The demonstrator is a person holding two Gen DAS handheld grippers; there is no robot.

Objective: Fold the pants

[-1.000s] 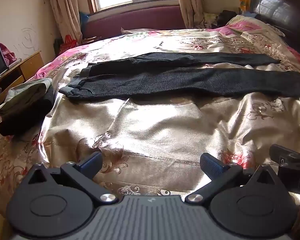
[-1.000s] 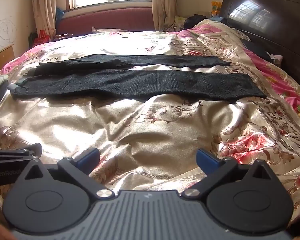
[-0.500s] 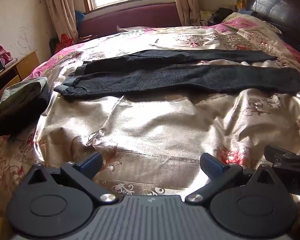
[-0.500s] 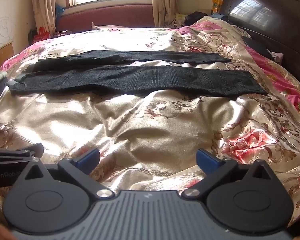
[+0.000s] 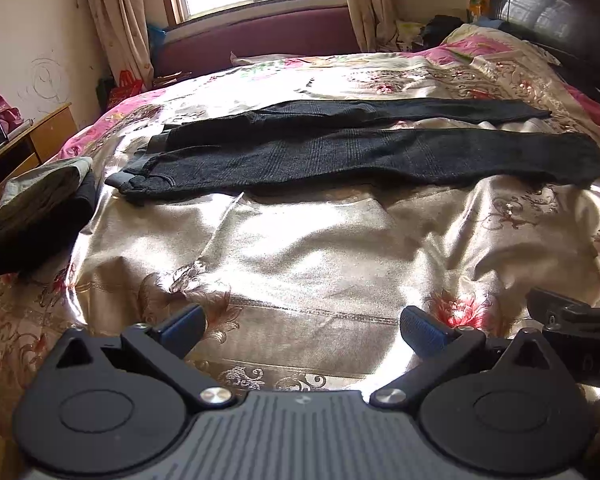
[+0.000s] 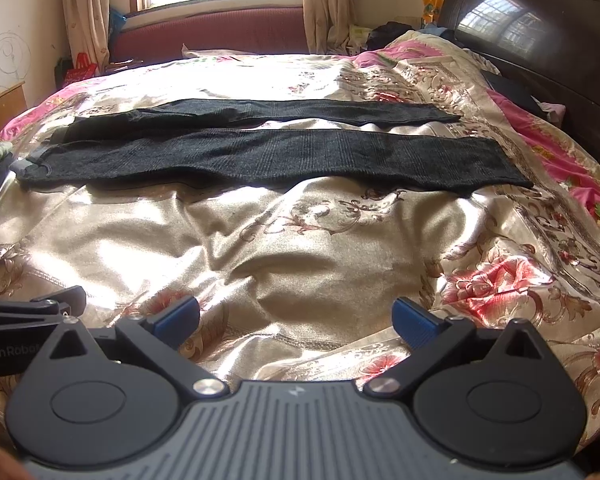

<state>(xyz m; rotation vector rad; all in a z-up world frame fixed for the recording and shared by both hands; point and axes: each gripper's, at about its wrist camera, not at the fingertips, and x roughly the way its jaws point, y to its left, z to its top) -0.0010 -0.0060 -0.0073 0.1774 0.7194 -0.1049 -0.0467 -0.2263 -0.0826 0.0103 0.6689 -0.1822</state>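
Dark grey pants point(image 5: 340, 152) lie flat across the bed, waistband at the left, both legs stretched to the right and parted by a narrow gap. The same pants point(image 6: 260, 152) cross the middle of the right wrist view. My left gripper point(image 5: 302, 330) hovers open over the bedspread, well short of the pants, nothing between its blue-padded fingers. My right gripper point(image 6: 296, 320) is also open and empty, at a similar distance from the near leg. Each gripper's edge shows in the other's view.
A gold and pink floral satin bedspread point(image 5: 300, 248) covers the bed. A folded pile of dark and olive clothes point(image 5: 40, 216) sits at the left edge. A dark headboard point(image 6: 540, 40) stands at the right, a wooden desk point(image 5: 28, 140) at the left, a window bench behind.
Both grippers have tilted and shifted slightly, so the pants sit a little lower in the views. Nothing was grasped; the pants have not moved.
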